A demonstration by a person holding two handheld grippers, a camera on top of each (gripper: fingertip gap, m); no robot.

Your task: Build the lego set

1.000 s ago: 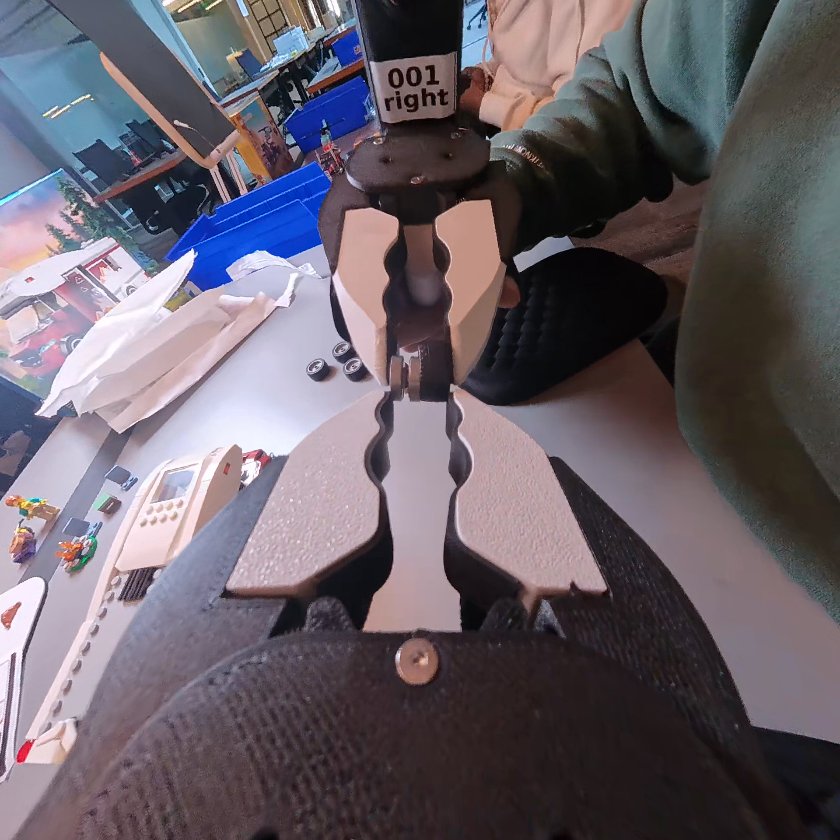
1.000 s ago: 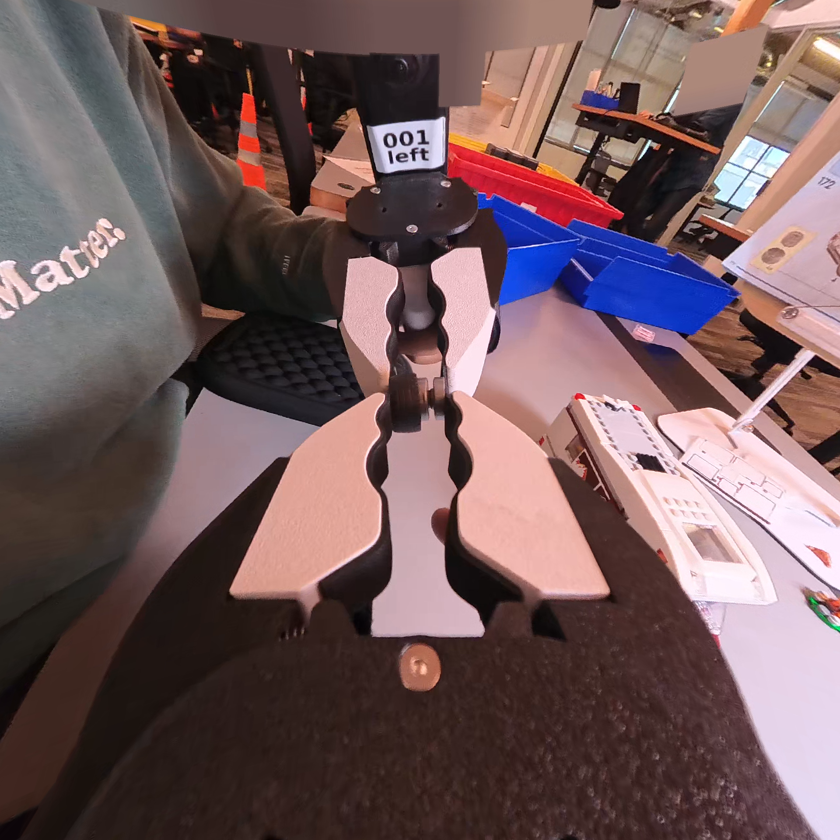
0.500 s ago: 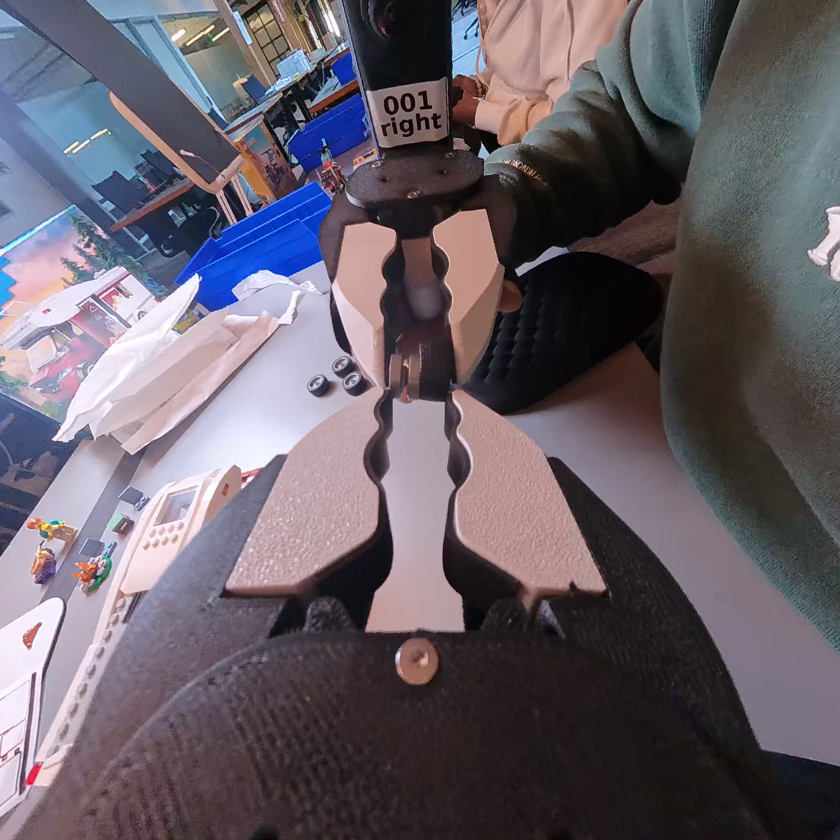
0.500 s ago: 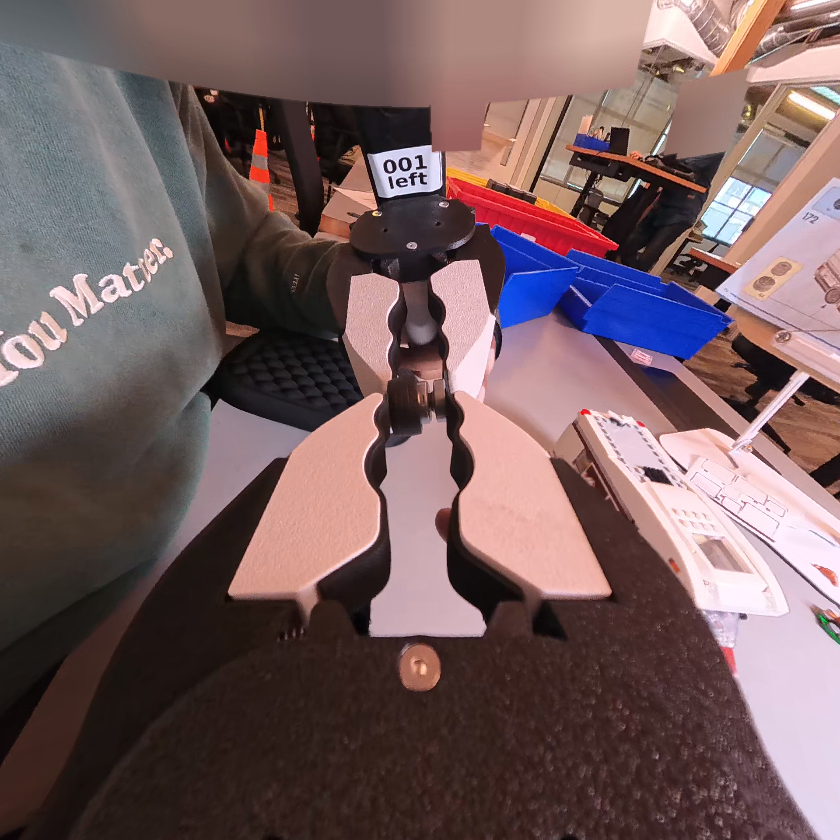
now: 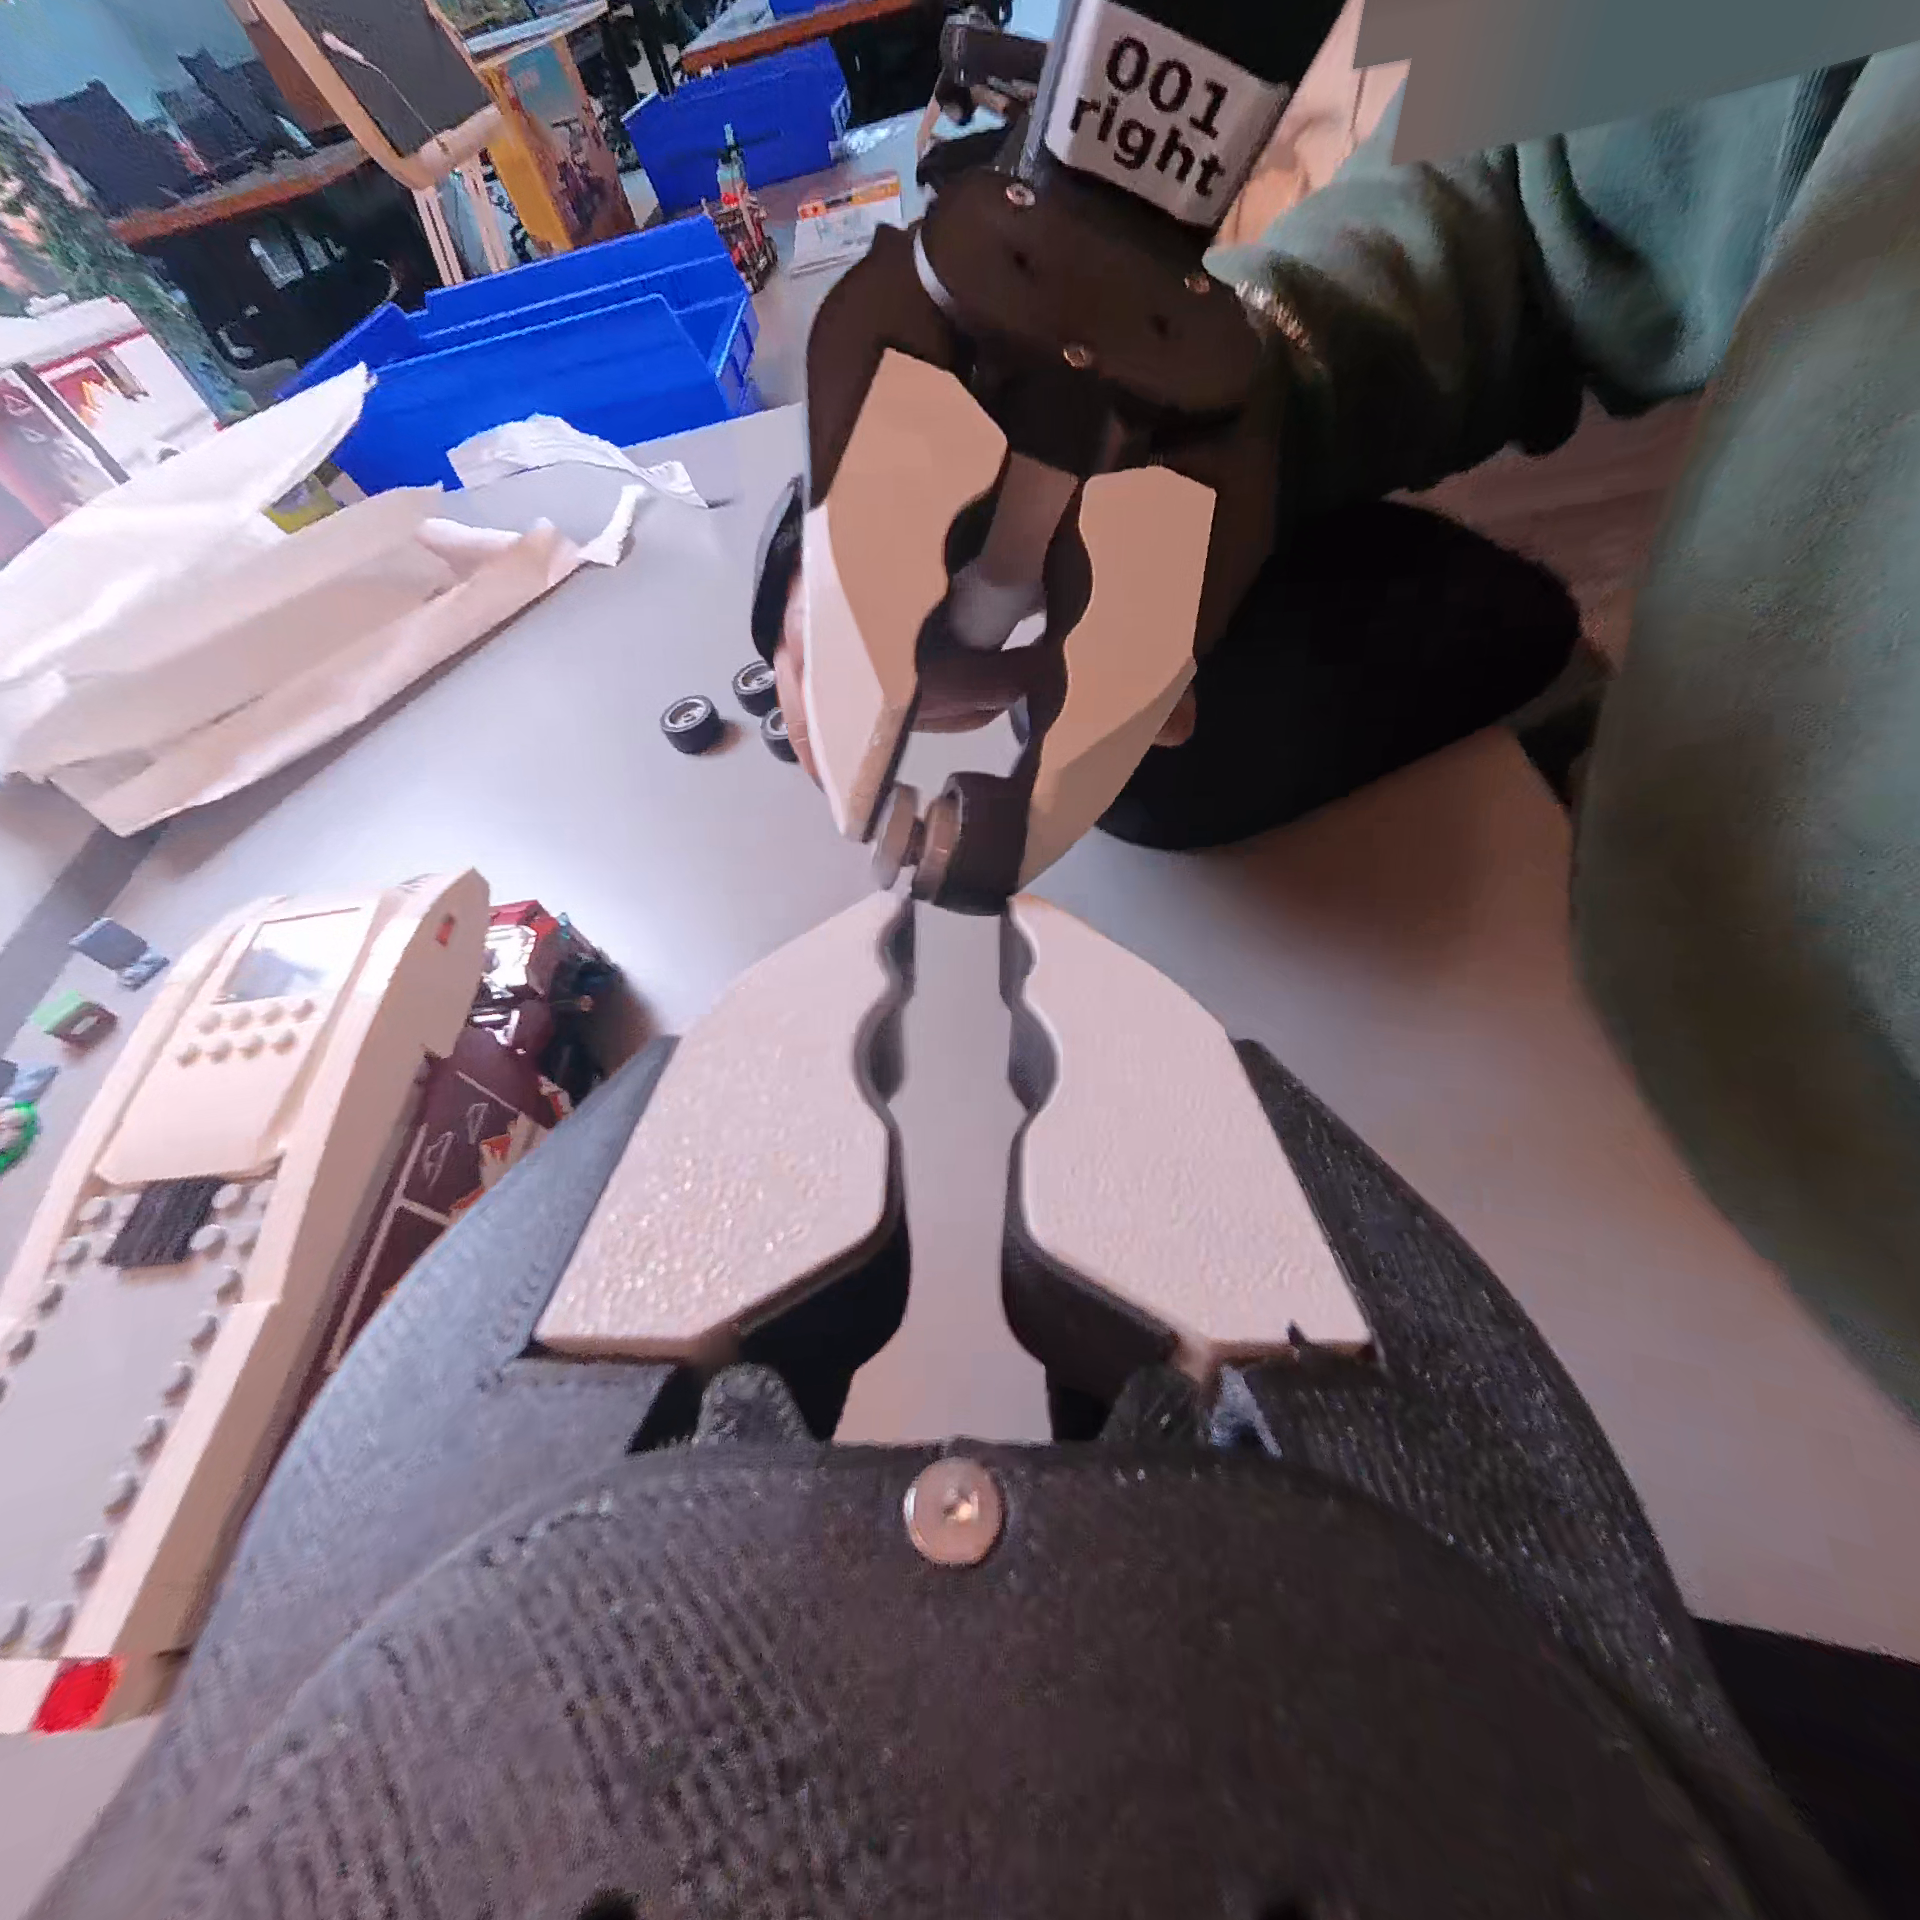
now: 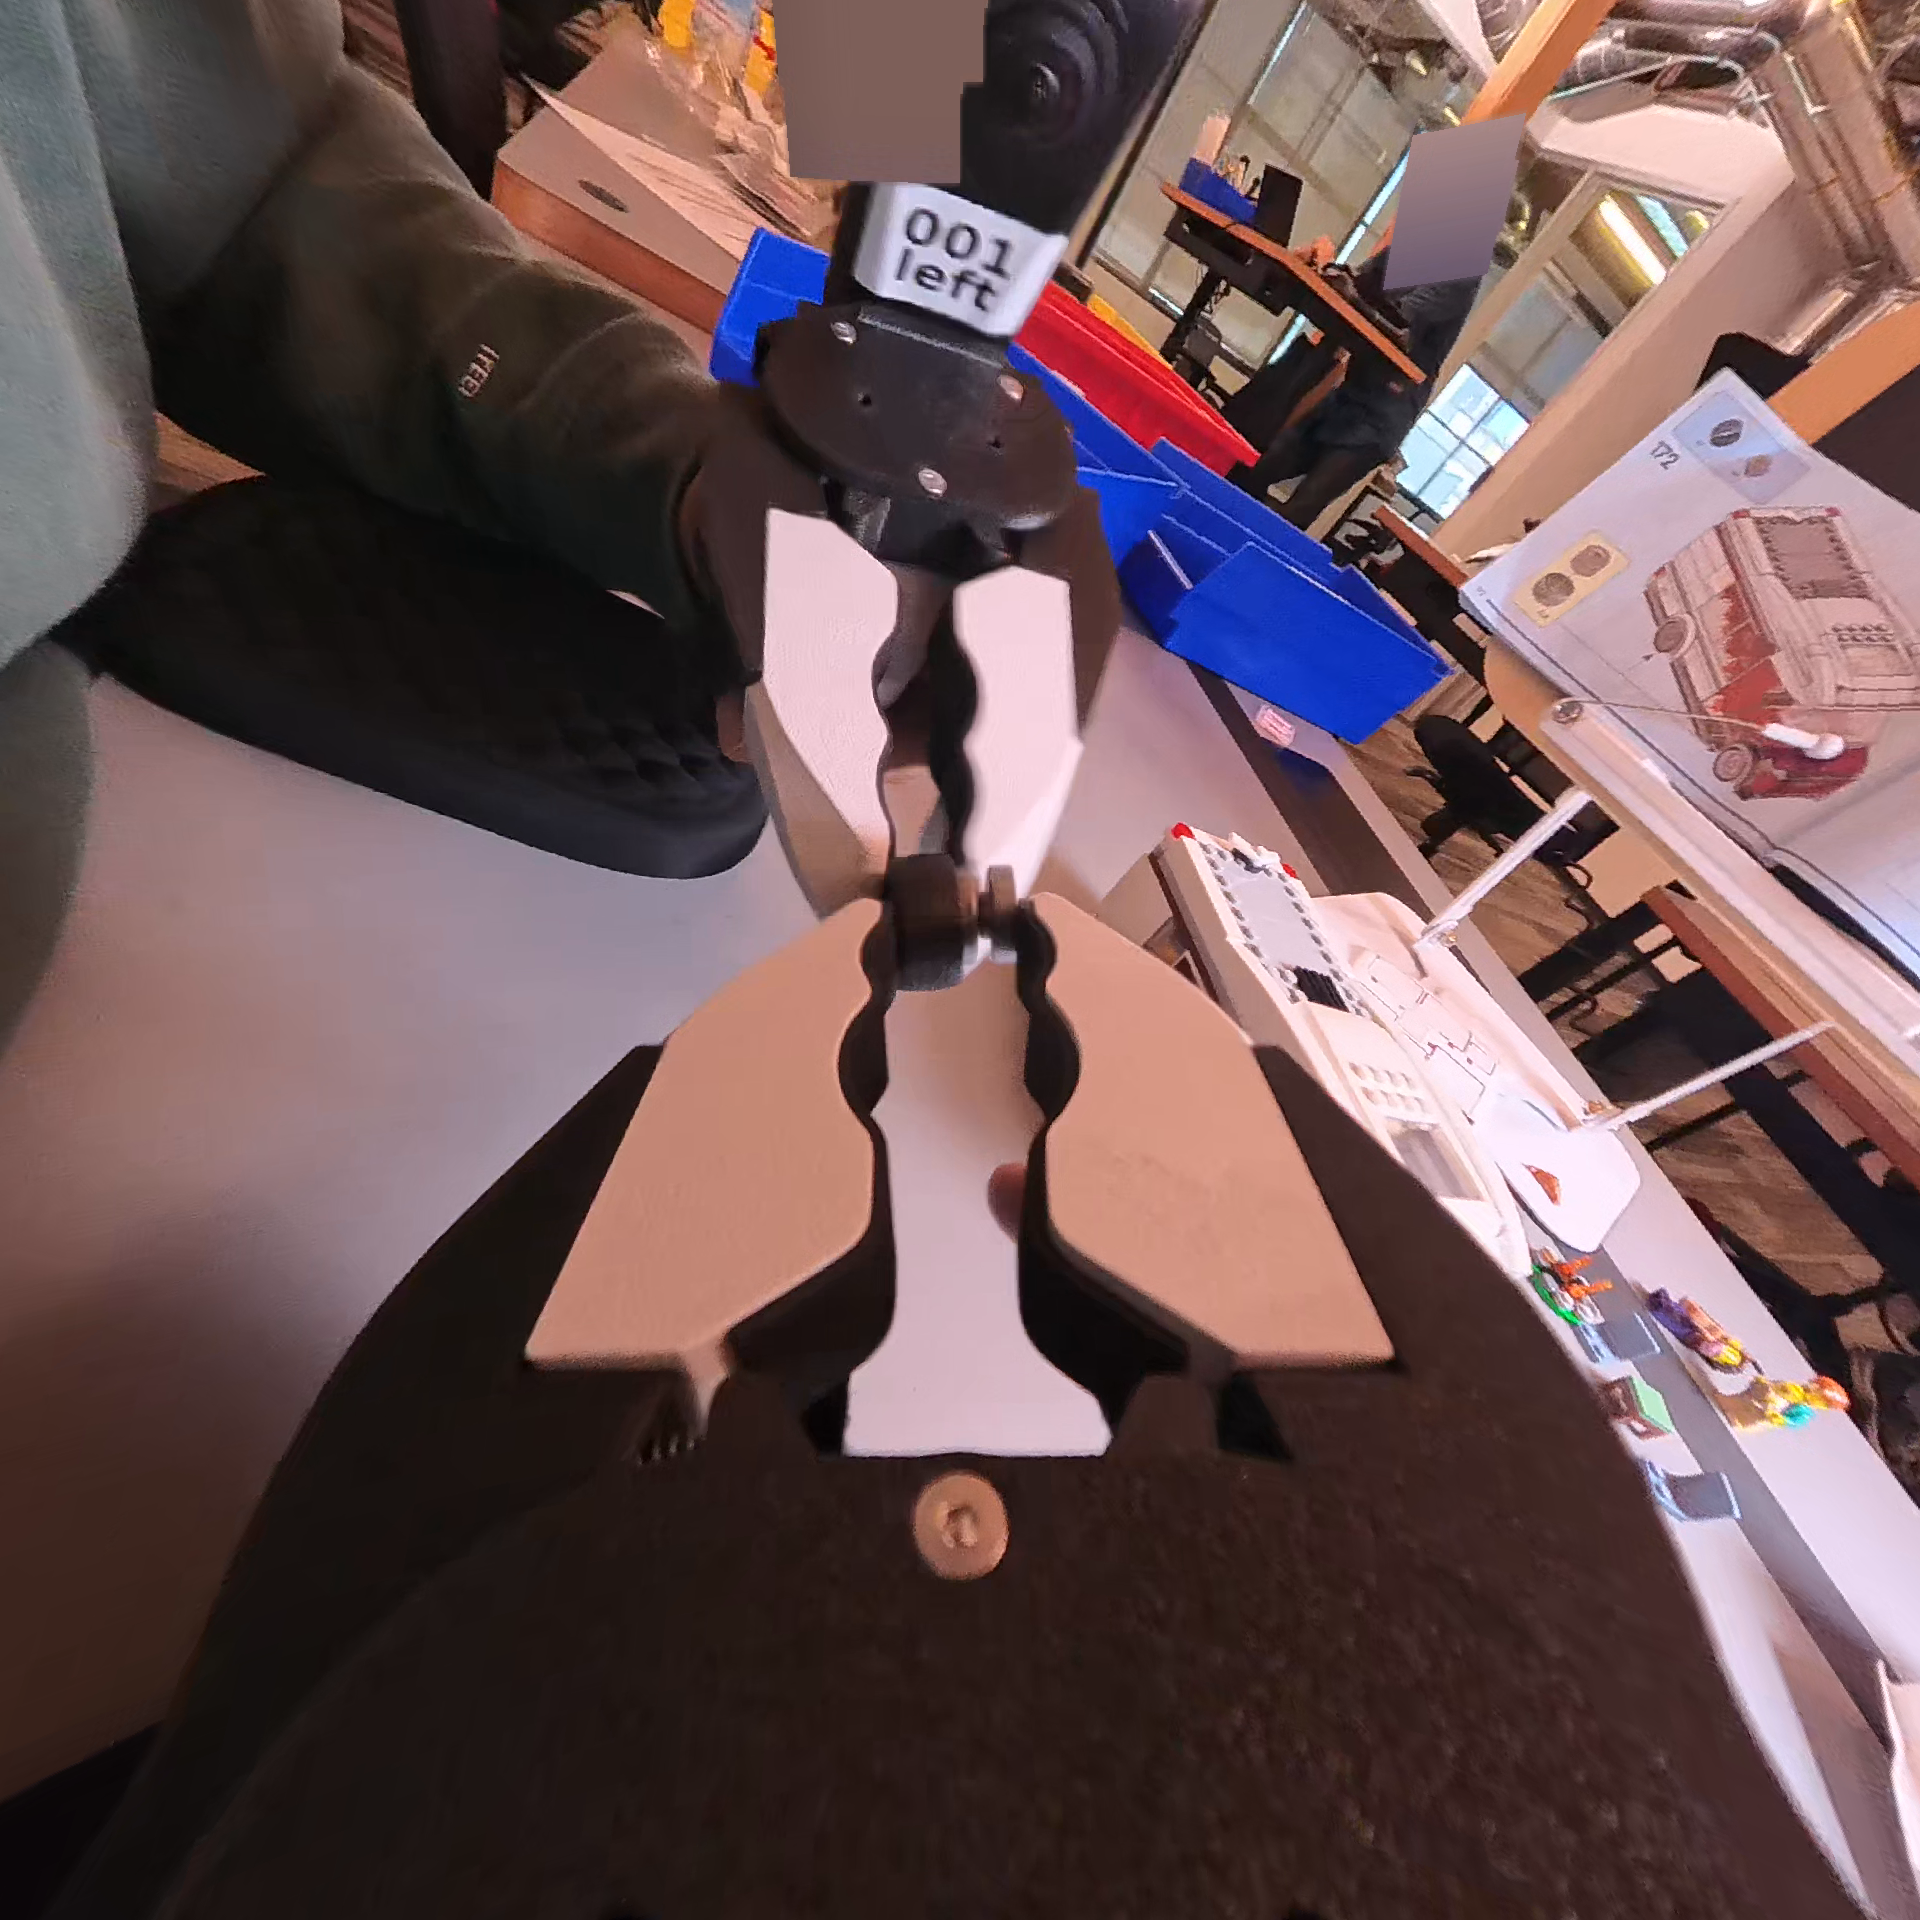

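The right gripper (image 6: 951, 920) is clamped on a small black toy wheel (image 6: 928, 928) with a grey hub and short axle, one pad against the tyre, the other against the hub end. The left gripper (image 5: 956, 904) faces it tip to tip. Its fingers stand slightly apart just under the wheel, seemingly with nothing between them, though blur at the tips makes contact hard to judge. Both hover over bare grey table (image 5: 582, 790), with open surface below. Three loose wheels (image 5: 694, 724) lie beyond. The white brick-built roof panel (image 5: 208, 1143) crowds the left gripper's outer side, and crumpled white paper (image 5: 208, 613) and blue bins (image 5: 540, 364) line the far edge. A black cushion (image 6: 416, 717) and green sleeve (image 6: 416, 353) close in the near side.
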